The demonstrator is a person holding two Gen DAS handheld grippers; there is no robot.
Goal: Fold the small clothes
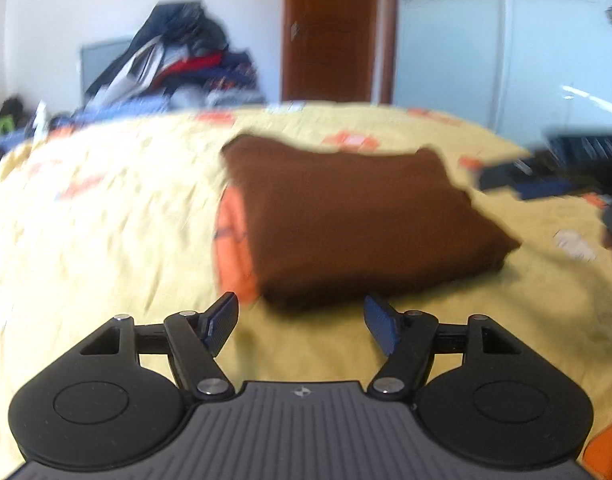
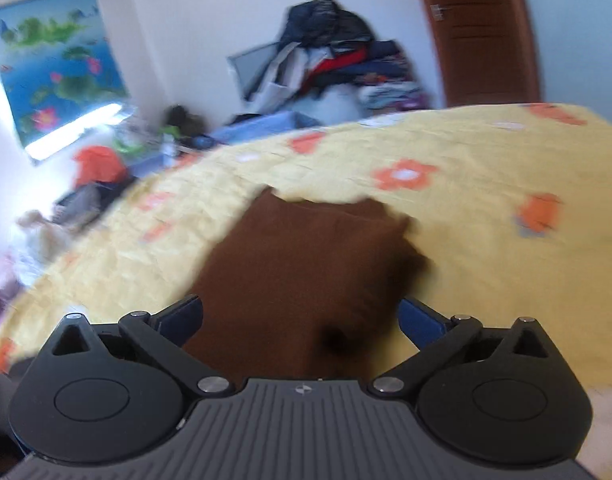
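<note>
Both wide, empty | left gripper [image 1: 302, 326] – right gripper [image 2: 300, 322] over brown garment [image 2: 306, 264]

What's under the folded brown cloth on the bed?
The folded brown cloth lies on the yellow flowered bedspread; an orange flower print shows beside its edge. Anything beneath it is covered.

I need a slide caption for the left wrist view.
Open left gripper just short of a folded brown garment on a yellow flowered bedspread.
</note>
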